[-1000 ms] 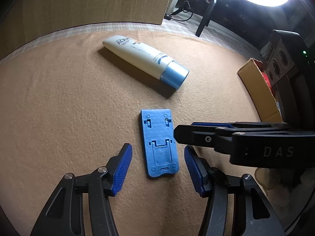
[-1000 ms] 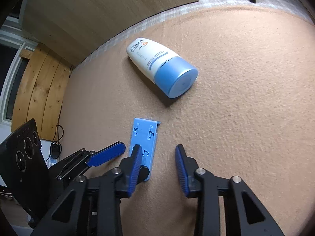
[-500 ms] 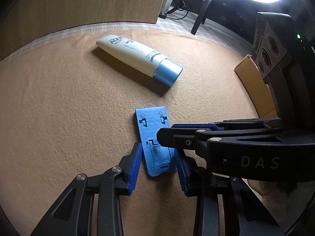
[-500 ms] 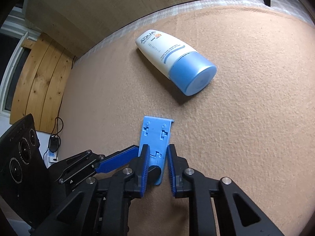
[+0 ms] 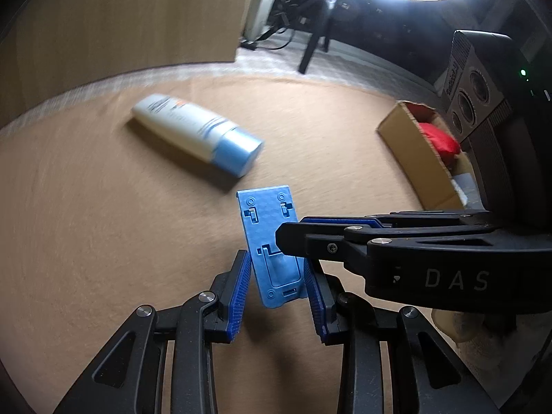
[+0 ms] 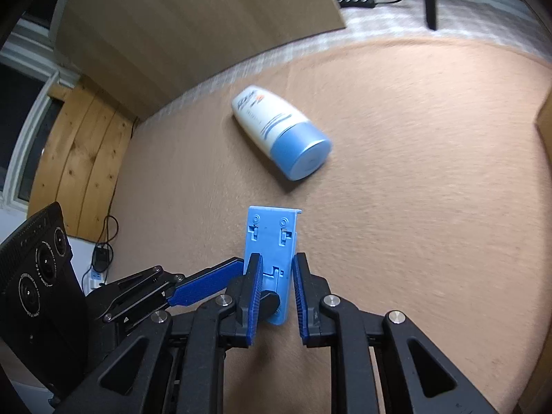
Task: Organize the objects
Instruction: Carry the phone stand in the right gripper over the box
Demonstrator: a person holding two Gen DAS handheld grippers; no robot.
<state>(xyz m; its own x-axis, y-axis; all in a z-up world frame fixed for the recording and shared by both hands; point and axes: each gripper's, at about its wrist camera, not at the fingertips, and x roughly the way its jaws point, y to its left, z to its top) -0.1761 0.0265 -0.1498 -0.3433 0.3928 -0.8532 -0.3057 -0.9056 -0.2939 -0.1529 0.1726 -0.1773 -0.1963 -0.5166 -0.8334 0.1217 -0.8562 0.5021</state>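
Observation:
Both grippers hold a flat blue plastic stand (image 5: 265,214) (image 6: 270,231), lifted a little off the tan cloth, its far end free. My left gripper (image 5: 276,265) is shut on the stand's two long edges near its near end. My right gripper (image 6: 276,265) is shut on the same end, and in the left wrist view its black fingers (image 5: 310,238) reach in from the right over the stand. A white tube with a light blue cap (image 5: 193,134) (image 6: 272,124) lies on its side beyond the stand, touched by neither gripper.
An open cardboard box (image 5: 414,158) with something red (image 5: 440,138) inside stands at the right of the cloth; its edge (image 6: 545,127) shows in the right wrist view. A wooden board (image 5: 120,17) leans behind the cloth's far edge. A bright ring light and stand legs are further back.
Both grippers closed on the blue stand, which lay flat on the cloth a second ago. They have since raised it, and the tube now looks farther off.

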